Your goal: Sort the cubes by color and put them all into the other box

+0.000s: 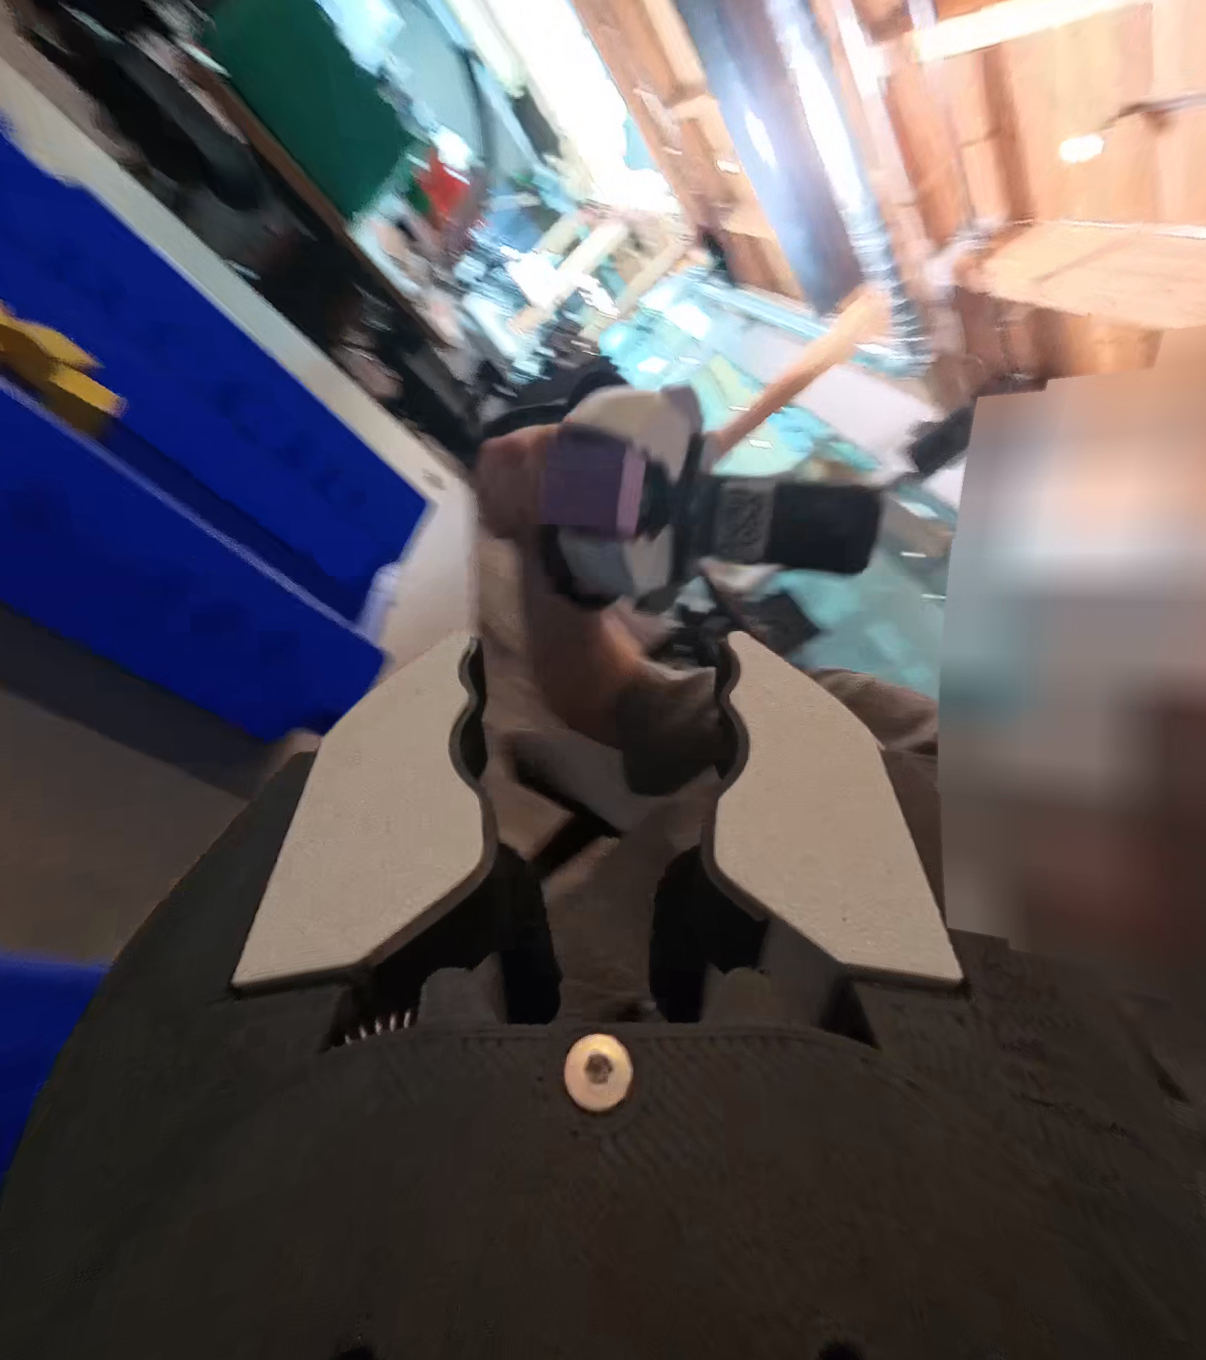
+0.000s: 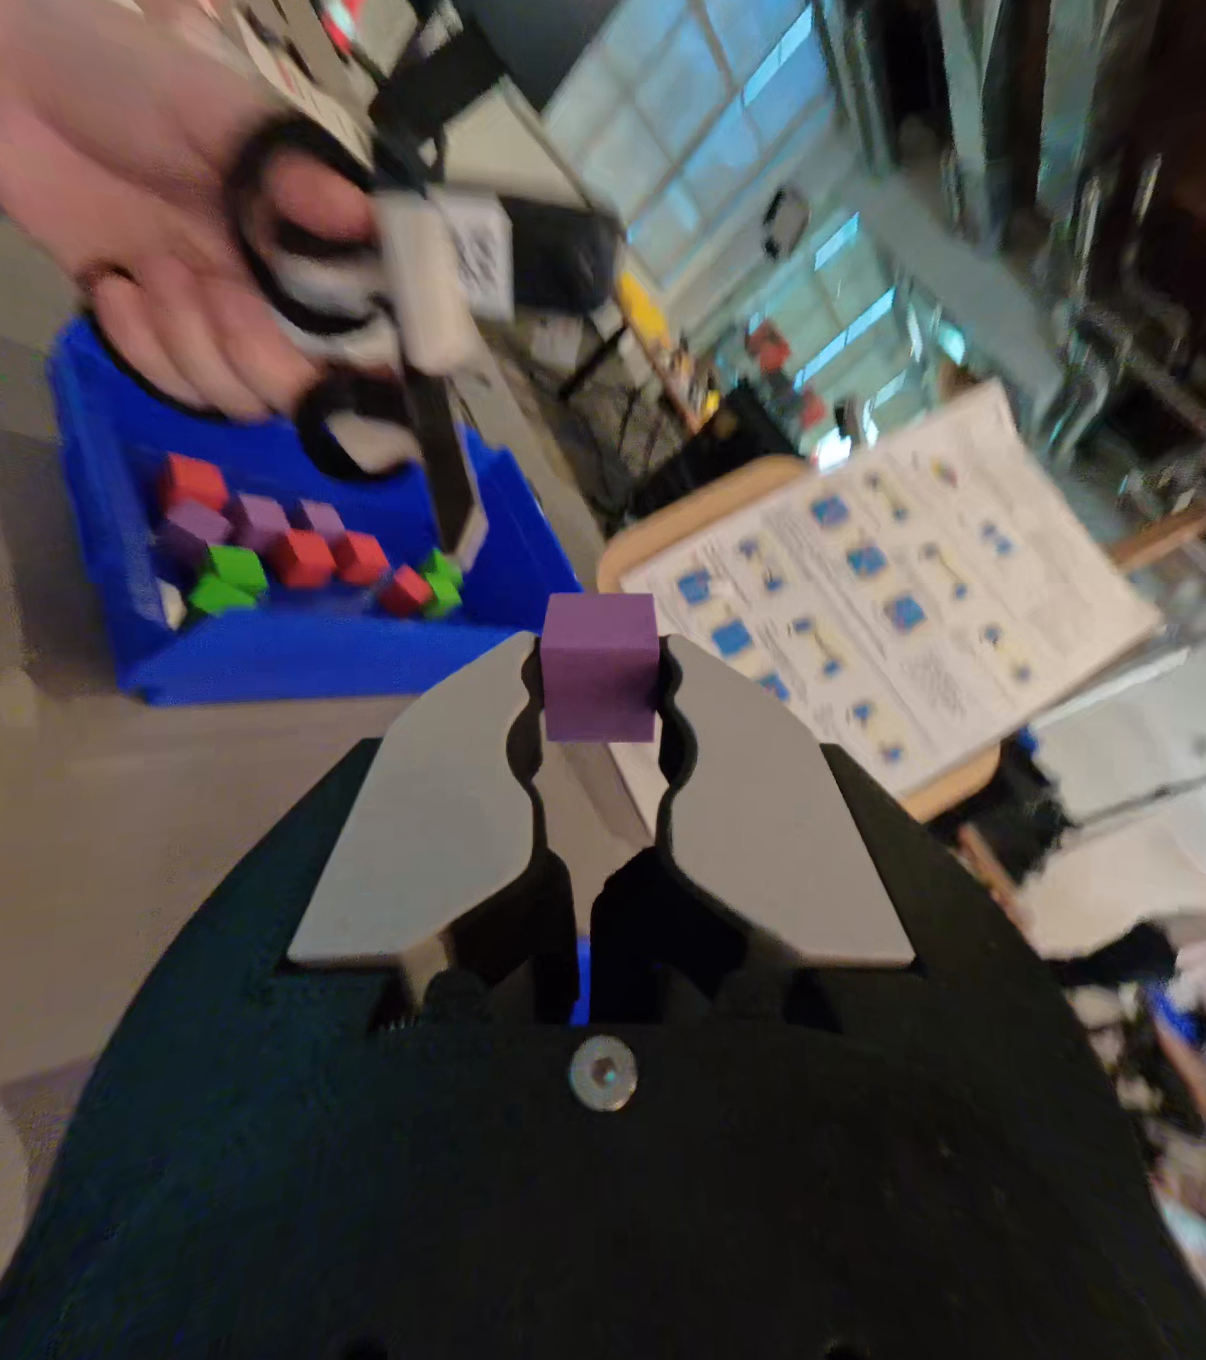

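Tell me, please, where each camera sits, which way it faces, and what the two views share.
Left wrist view: sits on the left tongs, open and empty, facing the right tongs across the room, beside blue bins.
Right wrist view: sits on the right tongs, shut on a purple cube, facing a blue bin of cubes and a printed sheet; a hand holds the left tongs.
Shared: the purple cube.

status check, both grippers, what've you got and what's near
Right gripper shut on purple cube. Left gripper open, empty. Blue bin of red, green, purple cubes beyond right jaws; printed sheet beside it.
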Demonstrator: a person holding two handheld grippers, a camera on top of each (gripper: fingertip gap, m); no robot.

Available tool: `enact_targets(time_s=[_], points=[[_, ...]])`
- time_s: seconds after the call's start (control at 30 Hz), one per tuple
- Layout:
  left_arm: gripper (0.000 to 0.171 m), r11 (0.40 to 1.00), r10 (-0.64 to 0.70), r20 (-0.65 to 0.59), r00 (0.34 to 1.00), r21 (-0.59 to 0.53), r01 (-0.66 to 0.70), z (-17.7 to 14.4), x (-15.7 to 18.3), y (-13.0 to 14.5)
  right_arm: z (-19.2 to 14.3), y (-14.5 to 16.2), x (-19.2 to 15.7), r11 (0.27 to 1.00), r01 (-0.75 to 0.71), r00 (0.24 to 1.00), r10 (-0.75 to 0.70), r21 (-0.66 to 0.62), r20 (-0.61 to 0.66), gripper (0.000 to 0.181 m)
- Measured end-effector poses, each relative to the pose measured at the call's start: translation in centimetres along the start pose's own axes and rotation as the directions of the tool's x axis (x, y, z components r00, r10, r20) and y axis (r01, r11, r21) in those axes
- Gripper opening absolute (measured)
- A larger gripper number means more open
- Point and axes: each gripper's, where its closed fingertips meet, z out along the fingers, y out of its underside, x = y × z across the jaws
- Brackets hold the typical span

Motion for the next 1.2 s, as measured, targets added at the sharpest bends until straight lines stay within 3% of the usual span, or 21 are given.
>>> enact_targets(time_s=[0.1, 0.2, 0.3, 0.4, 0.47, 0.6, 0.7, 1.2], points=[[0.060, 0.972, 0.216, 0.269, 0.939, 0.029, -0.232, -2.0, -1.0, -0.8, -0.6, 6.5, 4.5, 0.949, -0.194, 0.980, 0.199, -0.249, -0.004, 0.028], [0.060, 0.903, 0.378, 0.488, 0.787, -0.006, -0.430, -3.9, -0.8, -1.3, -0.2, 14.2, 6.4, 0.808, -0.300, 0.939, 0.344, -0.507, -0.007, 0.028], [0.057, 0.824, 0.464, 0.679, 0.568, -0.095, -0.559, -6.0, -0.6, -1.9, 1.0, 20.1, 4.8, 0.645, -0.325, 0.872, 0.488, -0.691, 0.045, 0.028], [0.056, 0.763, 0.526, 0.777, 0.346, -0.251, -0.595, -7.7, -0.1, -2.2, 2.2, 24.5, 2.5, 0.515, -0.264, 0.818, 0.568, -0.816, 0.094, 0.028], [0.055, 0.727, 0.541, 0.797, 0.267, -0.285, -0.625, -8.3, 0.6, -2.5, 2.9, 26.3, 1.3, 0.504, -0.161, 0.810, 0.559, -0.849, 0.178, 0.028], [0.054, 0.724, 0.535, 0.803, 0.262, -0.277, -0.632, -8.9, 1.2, -2.4, 3.8, 28.4, -0.1, 0.536, 0.040, 0.800, 0.489, -0.843, 0.349, 0.028], [0.053, 0.733, 0.520, 0.808, 0.279, -0.255, -0.630, -9.4, 1.3, -2.5, 4.2, 29.3, -0.4, 0.553, 0.101, 0.776, 0.477, -0.827, 0.413, 0.028], [0.048, 0.737, 0.519, 0.805, 0.286, -0.253, -0.627, -9.8, 1.7, -2.5, 4.5, 32.9, -0.3, 0.489, 0.282, 0.683, 0.502, -0.825, 0.531, 0.029]])
